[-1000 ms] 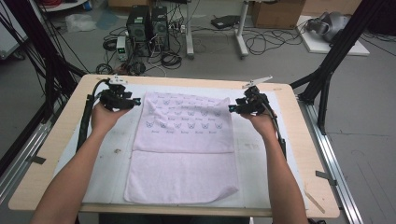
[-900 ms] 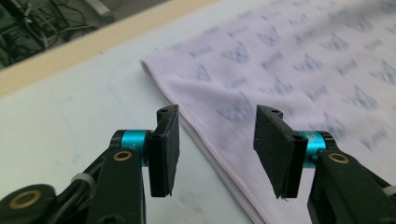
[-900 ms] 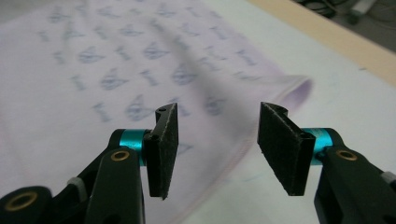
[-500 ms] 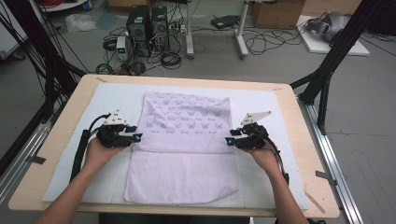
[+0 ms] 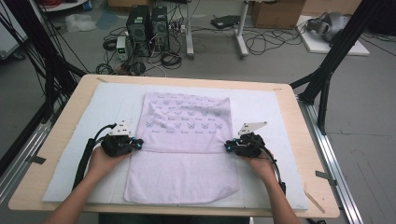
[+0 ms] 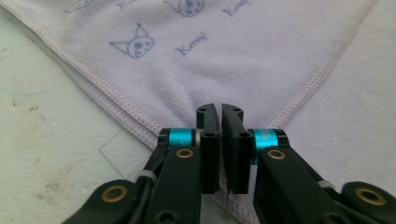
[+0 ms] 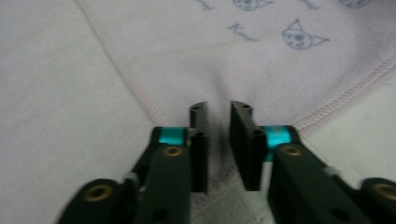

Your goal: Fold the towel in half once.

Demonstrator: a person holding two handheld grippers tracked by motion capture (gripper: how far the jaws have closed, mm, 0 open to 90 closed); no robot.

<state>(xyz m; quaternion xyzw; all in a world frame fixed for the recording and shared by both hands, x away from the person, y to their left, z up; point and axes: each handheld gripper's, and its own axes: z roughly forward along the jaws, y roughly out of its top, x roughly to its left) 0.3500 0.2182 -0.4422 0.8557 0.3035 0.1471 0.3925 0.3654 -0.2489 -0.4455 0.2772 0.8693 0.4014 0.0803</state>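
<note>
Two grippers pinch the folded-over corners of the lilac towel (image 5: 184,140): the left gripper (image 6: 220,122) has just closed its jaws on the left corner, the right gripper (image 7: 219,122) on the right. The towel lies flat at the middle of the white mat (image 5: 79,154), its printed far half doubled toward the near, on the wooden table (image 5: 322,186).

Each claw, the left claw (image 6: 220,116) and the right claw (image 7: 219,114), has two flat black jaws with small screw holes near the tips. A turquoise metal collar sits behind each jaw, on black links pinned with brass-coloured rivets. In the high view each black body carries a pale grey three-cornered plate, and a black cable trails back along the bare forearms.
</note>
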